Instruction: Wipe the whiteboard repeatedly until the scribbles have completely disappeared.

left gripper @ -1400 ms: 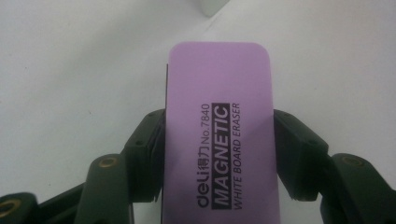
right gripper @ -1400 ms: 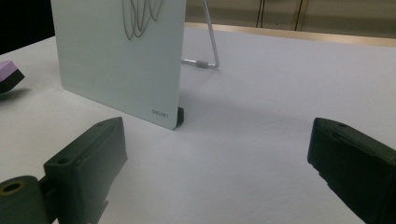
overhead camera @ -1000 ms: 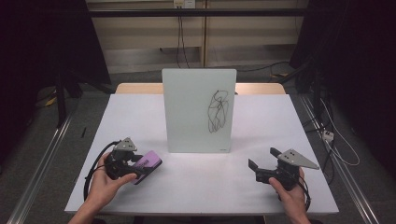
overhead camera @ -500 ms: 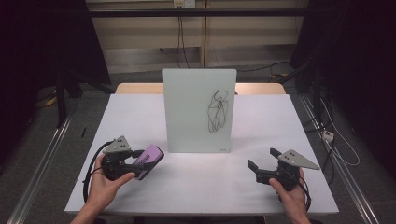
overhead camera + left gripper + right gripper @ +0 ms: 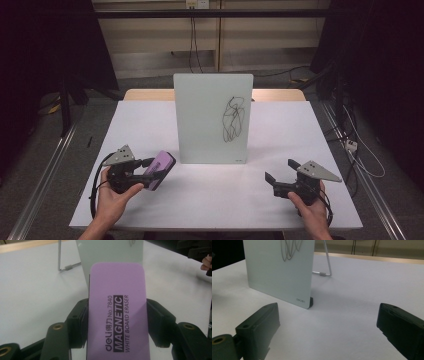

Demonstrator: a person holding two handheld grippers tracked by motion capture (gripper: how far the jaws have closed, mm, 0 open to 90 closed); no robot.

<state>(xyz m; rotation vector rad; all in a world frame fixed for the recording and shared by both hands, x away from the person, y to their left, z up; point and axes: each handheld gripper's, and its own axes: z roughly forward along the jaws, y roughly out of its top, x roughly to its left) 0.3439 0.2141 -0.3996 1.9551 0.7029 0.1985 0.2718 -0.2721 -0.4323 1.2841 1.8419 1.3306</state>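
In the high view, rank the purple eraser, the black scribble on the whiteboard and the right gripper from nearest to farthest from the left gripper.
1. Purple magnetic whiteboard eraser: clamped between the jaws of the left gripper.
2. Black scribble: on the right half of the upright white board, at the table's middle.
3. Right gripper: at the table's near right edge, jaws open.

White rectangular bench (image 5: 150,125) with a pale wooden strip along its far edge (image 5: 150,94). Grey floor around it carries metal rails (image 5: 47,172) on both sides, loose black cables (image 5: 350,132) and a small white plug block (image 5: 351,146) to the right. Beige wall panel (image 5: 155,45) behind, with two black cords (image 5: 192,40) hanging down from a socket, dark curtains at either side.
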